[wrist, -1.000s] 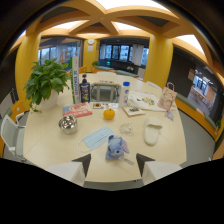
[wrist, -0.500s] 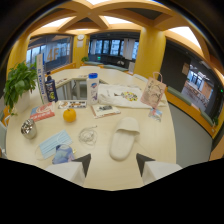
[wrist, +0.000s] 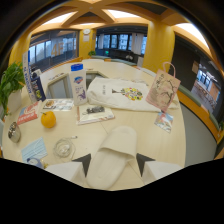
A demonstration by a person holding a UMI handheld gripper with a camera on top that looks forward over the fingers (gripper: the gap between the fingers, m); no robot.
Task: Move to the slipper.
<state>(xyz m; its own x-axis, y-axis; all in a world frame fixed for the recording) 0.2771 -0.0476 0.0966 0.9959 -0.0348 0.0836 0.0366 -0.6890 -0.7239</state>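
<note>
We see the white slipper (wrist: 112, 156), soft and rounded with a broad closed toe band, lying flat on the pale wooden bench (wrist: 145, 132), its heel end reaching down between the dark fingertips of the gripper (wrist: 113, 161). The jaws are spread wide, with a gap on each side of the slipper. Beyond it lie a glossy booklet (wrist: 95, 113), a round orange (wrist: 48, 119), a white bottle with a blue cap (wrist: 79, 83) and a flat cream tote bag (wrist: 122, 93) with a printed picture; a patterned paper gift bag (wrist: 163, 90) stands to the right. A clear glass dish (wrist: 64, 147) sits just left of the slipper. Half a second ago the slipper lay ahead and to the right; now it is centred and closer.
</note>
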